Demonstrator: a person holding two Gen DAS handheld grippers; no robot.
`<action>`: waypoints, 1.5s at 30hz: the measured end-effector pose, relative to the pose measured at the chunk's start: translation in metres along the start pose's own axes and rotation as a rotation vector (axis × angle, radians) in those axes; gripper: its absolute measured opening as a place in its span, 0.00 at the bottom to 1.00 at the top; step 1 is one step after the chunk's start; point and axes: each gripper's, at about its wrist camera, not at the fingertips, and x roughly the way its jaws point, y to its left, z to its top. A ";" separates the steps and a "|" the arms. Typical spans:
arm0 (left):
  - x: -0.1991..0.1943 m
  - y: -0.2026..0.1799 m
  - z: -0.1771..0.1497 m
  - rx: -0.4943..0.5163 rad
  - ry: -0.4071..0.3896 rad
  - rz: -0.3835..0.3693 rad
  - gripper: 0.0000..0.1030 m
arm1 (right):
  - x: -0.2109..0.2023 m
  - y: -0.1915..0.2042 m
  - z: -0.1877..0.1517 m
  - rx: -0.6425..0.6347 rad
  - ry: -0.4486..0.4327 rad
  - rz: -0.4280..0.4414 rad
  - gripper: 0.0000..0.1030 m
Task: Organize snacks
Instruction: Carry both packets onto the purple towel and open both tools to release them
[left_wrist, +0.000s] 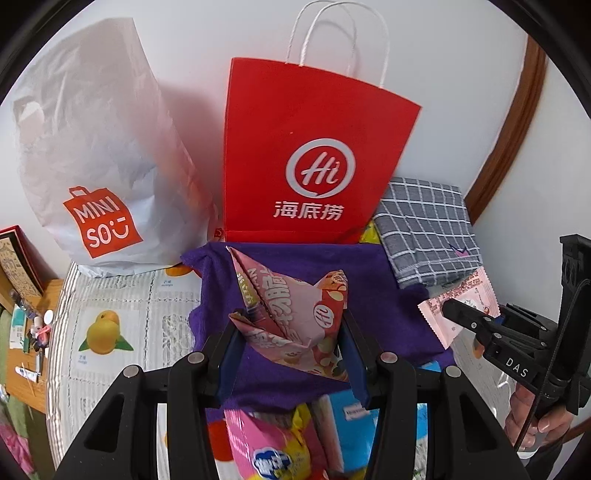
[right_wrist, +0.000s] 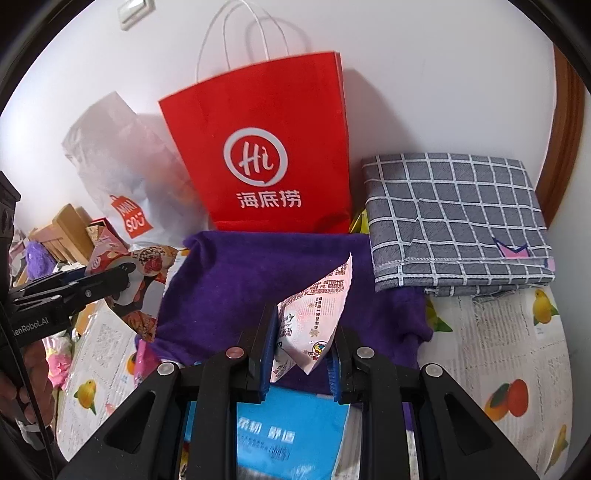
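Blue pads line both sets of tongs, and each pair is clamped on a packet. The left tongs (left_wrist: 291, 354) pinch a pink snack bag (left_wrist: 295, 317) by its crumpled lower end, so its printed face stands up over the purple cloth (left_wrist: 388, 280). The right tongs (right_wrist: 301, 354) are squeezed tight on a thin pale pink sachet (right_wrist: 314, 317), caught near one corner, with the rest poking upward and free. Holding each packet by an edge looks deliberate: it leaves the body clear to be lowered into something.

Just below the tongs lie more goods: a pink and yellow packet (left_wrist: 266, 443) and a blue pack (right_wrist: 291, 432), apparently awaiting their turn.

Beyond the purple cloth the red paper bag (left_wrist: 314, 155) stands upright against the wall, handles up, mouth open at the top; it is probably the destination, though neither packet is above it yet. To its left slumps a white plastic bag (left_wrist: 99, 147), and to its right sits a folded grey checked cloth (right_wrist: 454, 218), all on the fruit-printed covering (left_wrist: 107, 332).
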 end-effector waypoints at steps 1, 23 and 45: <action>0.002 0.002 0.002 -0.001 0.001 -0.001 0.45 | 0.004 0.000 0.002 -0.004 0.003 -0.003 0.24; 0.081 0.031 0.025 -0.019 0.090 0.006 0.45 | 0.091 -0.008 0.025 -0.021 0.115 0.013 0.24; 0.145 0.047 0.020 -0.060 0.173 -0.021 0.45 | 0.122 -0.023 0.015 -0.005 0.178 0.060 0.24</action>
